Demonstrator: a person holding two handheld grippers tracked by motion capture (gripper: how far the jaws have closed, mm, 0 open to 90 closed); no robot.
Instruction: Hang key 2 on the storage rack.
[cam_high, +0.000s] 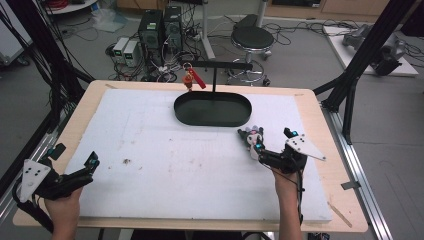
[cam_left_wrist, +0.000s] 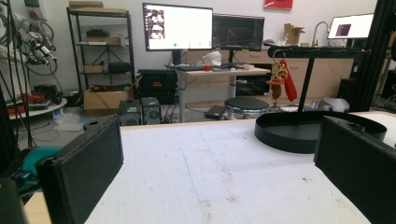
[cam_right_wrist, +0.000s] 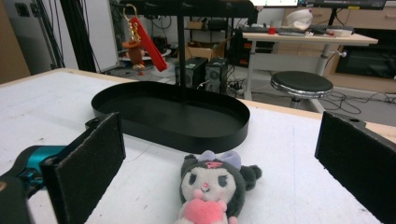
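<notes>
Plush keychain (cam_right_wrist: 212, 189) lies between the spread jaws of right gripper (cam_high: 272, 145), long axis pointing toward tray (cam_right_wrist: 140, 100). Left gripper (cam_high: 75, 172) released, well apart.

A: Plush toy (cam_right_wrist: 212, 193) cut off at the bottom edge in the right gripper view, legs not visible.

B: From the high view, right gripper (cam_high: 270, 147) covers part of it.

A: Keychain (cam_high: 192, 79) on the stand (cam_high: 215, 75)?

B: Too small, charm shape unclear. Left gripper view crops the tray (cam_left_wrist: 299, 135) behind a jaw.
</notes>
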